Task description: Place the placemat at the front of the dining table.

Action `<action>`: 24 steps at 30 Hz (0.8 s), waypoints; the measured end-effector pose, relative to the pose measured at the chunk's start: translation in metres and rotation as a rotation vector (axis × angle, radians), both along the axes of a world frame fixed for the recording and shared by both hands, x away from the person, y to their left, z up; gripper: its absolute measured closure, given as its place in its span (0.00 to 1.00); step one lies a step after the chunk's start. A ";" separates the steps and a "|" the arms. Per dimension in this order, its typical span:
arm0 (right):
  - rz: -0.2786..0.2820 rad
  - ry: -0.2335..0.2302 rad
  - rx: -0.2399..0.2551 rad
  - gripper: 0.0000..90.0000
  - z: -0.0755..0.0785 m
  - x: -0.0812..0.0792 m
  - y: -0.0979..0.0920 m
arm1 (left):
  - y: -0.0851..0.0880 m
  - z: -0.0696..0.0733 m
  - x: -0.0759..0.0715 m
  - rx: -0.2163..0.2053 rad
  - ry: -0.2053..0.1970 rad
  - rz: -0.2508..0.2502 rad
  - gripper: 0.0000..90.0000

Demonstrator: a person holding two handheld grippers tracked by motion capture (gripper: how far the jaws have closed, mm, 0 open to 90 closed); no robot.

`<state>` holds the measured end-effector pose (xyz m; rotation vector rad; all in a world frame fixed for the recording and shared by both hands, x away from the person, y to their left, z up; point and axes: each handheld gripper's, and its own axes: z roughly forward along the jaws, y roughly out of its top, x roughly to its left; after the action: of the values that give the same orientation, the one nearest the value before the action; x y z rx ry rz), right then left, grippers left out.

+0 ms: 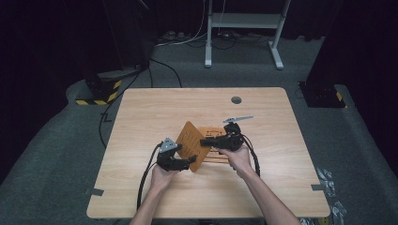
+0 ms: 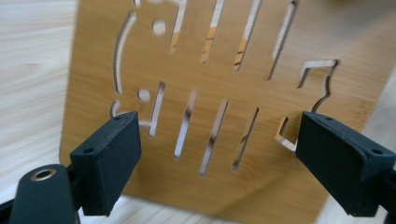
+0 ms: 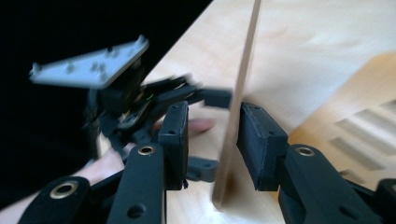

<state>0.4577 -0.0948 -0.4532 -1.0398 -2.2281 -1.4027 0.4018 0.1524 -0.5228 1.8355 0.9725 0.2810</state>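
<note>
Black jaws of the right gripper [image 3: 212,140] stand slightly apart astride the thin edge of an upright slotted wooden panel [image 3: 238,102], the near pad close to the wood, though whether either pad actually presses it cannot be told. Across the board, the left gripper [image 2: 212,154] has its jaws spread wide to either side of the panel's lower face, touching nothing that can be seen. From the high view, the person's two hands meet near the middle of the worktop [image 1: 141,108], a little toward its near edge, with the left gripper [image 1: 187,161] low at the panel's [image 1: 190,143] near corner and the right gripper [image 1: 206,142] reaching in from the other side. A second slotted wooden piece [image 1: 217,152] lies flat beneath and just beyond the panel, which is tilted up on edge beside it, probably so that the two laser-cut parts can be slotted together or pulled apart. Rows of narrow slits, small round holes and stepped cut-outs pierce the panel; no brand, label or legible writing can be made out.
</note>
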 end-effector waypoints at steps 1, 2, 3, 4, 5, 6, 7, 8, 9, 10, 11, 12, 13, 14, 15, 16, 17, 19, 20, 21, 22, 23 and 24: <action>0.014 -0.012 -0.052 0.70 -0.002 -0.003 0.007 | -0.006 -0.001 0.000 0.054 -0.012 -0.004 0.17; 0.019 -0.044 -0.114 0.70 -0.005 -0.007 0.015 | -0.013 -0.001 -0.001 0.087 -0.001 -0.010 0.16; 0.020 -0.081 -0.171 0.71 -0.007 -0.010 0.022 | -0.015 0.000 -0.001 0.125 -0.012 -0.029 0.15; 0.016 -0.125 -0.222 0.72 -0.009 -0.013 0.029 | -0.019 -0.001 -0.001 0.162 -0.010 -0.027 0.16; 0.010 -0.170 -0.265 0.73 -0.010 -0.015 0.034 | -0.021 -0.001 -0.002 0.197 -0.009 -0.027 0.16; 0.003 -0.187 -0.294 0.76 -0.010 -0.018 0.037 | -0.024 -0.001 -0.003 0.211 -0.013 -0.020 0.16; 0.000 -0.207 -0.307 0.79 -0.010 -0.019 0.039 | -0.024 -0.002 -0.003 0.220 -0.017 -0.015 0.16; -0.009 -0.215 -0.311 0.82 -0.010 -0.020 0.040 | -0.024 -0.002 -0.004 0.223 -0.019 -0.007 0.17; -0.014 -0.222 -0.314 0.85 -0.010 -0.020 0.039 | -0.024 -0.002 -0.004 0.219 -0.025 0.004 0.17; -0.019 -0.228 -0.317 0.88 -0.010 -0.020 0.039 | -0.023 -0.002 -0.004 0.215 -0.029 0.016 0.17; -0.025 -0.234 -0.326 0.91 -0.010 -0.020 0.038 | -0.022 -0.002 -0.005 0.218 -0.025 0.025 0.18; -0.026 -0.255 -0.336 0.93 -0.010 -0.020 0.037 | -0.022 -0.001 -0.005 0.220 -0.032 0.031 0.17; -0.028 -0.263 -0.346 0.95 -0.010 -0.020 0.036 | -0.021 -0.002 -0.006 0.215 -0.026 0.038 0.17; -0.035 -0.257 -0.338 0.95 -0.011 -0.020 0.035 | -0.020 -0.002 -0.006 0.224 -0.025 0.034 0.18; -0.032 -0.254 -0.328 0.96 -0.012 -0.019 0.033 | -0.020 -0.002 -0.008 0.224 -0.020 0.048 0.18; -0.029 -0.250 -0.322 0.96 -0.013 -0.018 0.032 | -0.018 -0.002 -0.007 0.235 -0.020 0.046 0.18; -0.030 -0.240 -0.314 0.96 -0.013 -0.018 0.031 | -0.017 -0.002 -0.007 0.238 -0.007 0.060 0.18; -0.025 -0.248 -0.312 0.96 -0.013 -0.018 0.031 | -0.015 -0.003 -0.006 0.234 0.024 0.084 0.17; -0.023 -0.258 -0.312 0.96 -0.013 -0.018 0.031 | -0.014 -0.003 -0.006 0.234 0.032 0.089 0.17; -0.025 -0.260 -0.311 0.96 -0.013 -0.019 0.031 | -0.013 -0.003 -0.006 0.239 0.038 0.087 0.17; -0.023 -0.266 -0.309 0.96 -0.013 -0.020 0.031 | -0.013 -0.003 -0.006 0.246 0.049 0.092 0.17; -0.025 -0.273 -0.309 0.96 -0.013 -0.020 0.030 | -0.013 -0.003 -0.006 0.250 0.058 0.098 0.18; -0.029 -0.280 -0.305 0.96 -0.012 -0.020 0.029 | -0.012 -0.003 -0.006 0.257 0.063 0.104 0.18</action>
<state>0.4378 -0.0653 -0.4654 -1.0227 -2.7063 -1.3160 0.3955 0.1402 -0.5260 2.0386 1.1199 0.4303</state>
